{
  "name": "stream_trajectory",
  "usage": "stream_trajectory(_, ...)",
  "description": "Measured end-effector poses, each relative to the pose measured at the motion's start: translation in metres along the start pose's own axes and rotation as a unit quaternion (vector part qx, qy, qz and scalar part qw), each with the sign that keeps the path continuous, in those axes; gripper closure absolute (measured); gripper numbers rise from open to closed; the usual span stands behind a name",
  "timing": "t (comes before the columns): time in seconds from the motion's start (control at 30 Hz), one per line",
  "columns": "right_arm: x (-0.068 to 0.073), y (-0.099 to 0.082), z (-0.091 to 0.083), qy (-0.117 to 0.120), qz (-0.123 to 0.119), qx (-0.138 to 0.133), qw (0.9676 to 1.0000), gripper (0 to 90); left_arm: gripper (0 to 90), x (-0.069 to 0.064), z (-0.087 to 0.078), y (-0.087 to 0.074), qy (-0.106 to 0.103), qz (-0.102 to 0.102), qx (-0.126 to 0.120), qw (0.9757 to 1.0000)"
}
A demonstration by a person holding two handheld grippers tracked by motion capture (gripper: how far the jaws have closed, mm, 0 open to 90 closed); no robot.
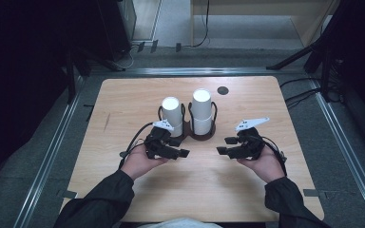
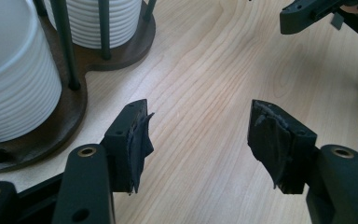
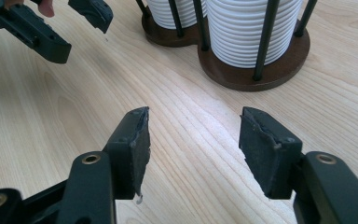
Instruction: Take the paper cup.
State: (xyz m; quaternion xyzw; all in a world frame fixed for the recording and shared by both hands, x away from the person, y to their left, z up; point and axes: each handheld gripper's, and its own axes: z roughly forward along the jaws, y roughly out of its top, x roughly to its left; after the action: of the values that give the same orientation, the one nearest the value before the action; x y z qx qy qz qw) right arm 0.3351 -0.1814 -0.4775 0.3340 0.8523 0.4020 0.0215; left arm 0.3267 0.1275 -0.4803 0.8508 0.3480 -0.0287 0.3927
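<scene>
On the pale wood-grain bench (image 1: 123, 99), your dark round-based rack (image 3: 242, 70) holds two ribbed white cup stacks (image 1: 201, 111); both claws, left claw (image 1: 179, 147) and right claw (image 1: 226, 146), gape empty.

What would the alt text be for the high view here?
Two stacks of white paper cups stand in a dark wooden holder on a wooden table; a person's left gripper and right gripper hover open before it, holding nothing.

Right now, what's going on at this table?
A person holds a left gripper and a right gripper low over the wooden table. Both stand open and hold nothing. Just beyond them, two stacks of white cups sit untouched in a dark wooden holder.
</scene>
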Motion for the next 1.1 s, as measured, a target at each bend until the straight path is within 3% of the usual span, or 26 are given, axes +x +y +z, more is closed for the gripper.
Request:
stream_trajectory(0.17,-0.001,-0.001,-0.001,-0.002,0.002,0.001,1.0000,43.1,33.8,-0.002,0.001,0.001,-0.021,0.012,0.003,0.9997)
stream_trajectory(0.3,-0.001,-0.002,-0.002,-0.001,0.005,-0.002,1.0000,42.9,39.2,-0.007,0.002,0.003,-0.015,0.031,0.011,0.9993)
stream_trajectory(0.7,0.003,0.000,-0.009,-0.016,0.000,-0.006,0.9999,41.2,56.0,-0.006,0.002,0.014,-0.025,0.018,-0.002,0.9995)
stream_trajectory(0.9,-0.002,0.002,-0.017,-0.035,0.006,-0.011,0.9993,38.8,62.4,-0.007,0.008,0.018,-0.017,0.010,-0.003,0.9998)
stream_trajectory(1.1,-0.007,0.009,-0.024,-0.047,0.002,-0.012,0.9988,37.9,69.4,-0.008,0.013,0.030,-0.020,-0.003,-0.031,0.9993)
